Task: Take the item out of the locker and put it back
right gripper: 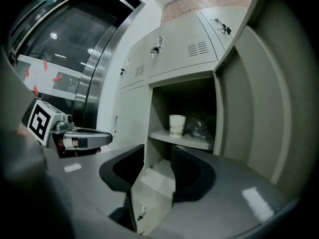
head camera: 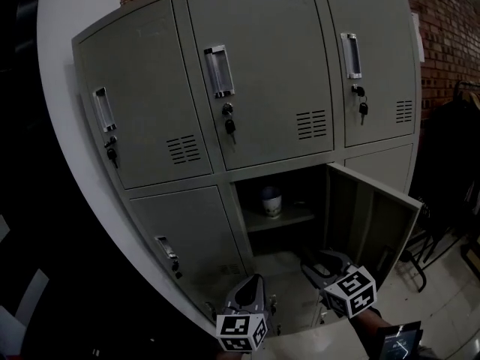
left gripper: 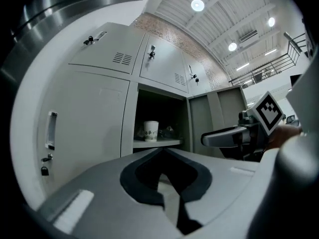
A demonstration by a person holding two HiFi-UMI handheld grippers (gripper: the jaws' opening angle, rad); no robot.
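- The locker (head camera: 255, 73) is being flanked by a white pillar (head camera: 64, 126) on the left and a brick wall (head camera: 450, 28) on the right. Keys (head camera: 230, 128) are being left hanging in the locks of its upper doors.
- One lower compartment (head camera: 259, 238) is being kept open. Its door (head camera: 371, 227) is being held swung out to the right, just beside the right gripper (head camera: 313, 261). The opening is being faced directly by both grippers.
- A crumpled clear bag (right gripper: 200, 128) is being kept on the shelf (head camera: 294, 217), just right of the cup (head camera: 271, 202). Whether the two are touching cannot be told.
- The back of the compartment is being lost in darkness, and the area right of the locker is being shown too dark to make out.
- The cup is being kept upright on the shelf inside the open compartment, ahead of and above both grippers and well apart from them.
- The left gripper (head camera: 253, 282) is being held clenched, tips meeting, with nothing between them.
- The right gripper's jaws are being held apart and empty, with the cup showing beyond them, above the gap.
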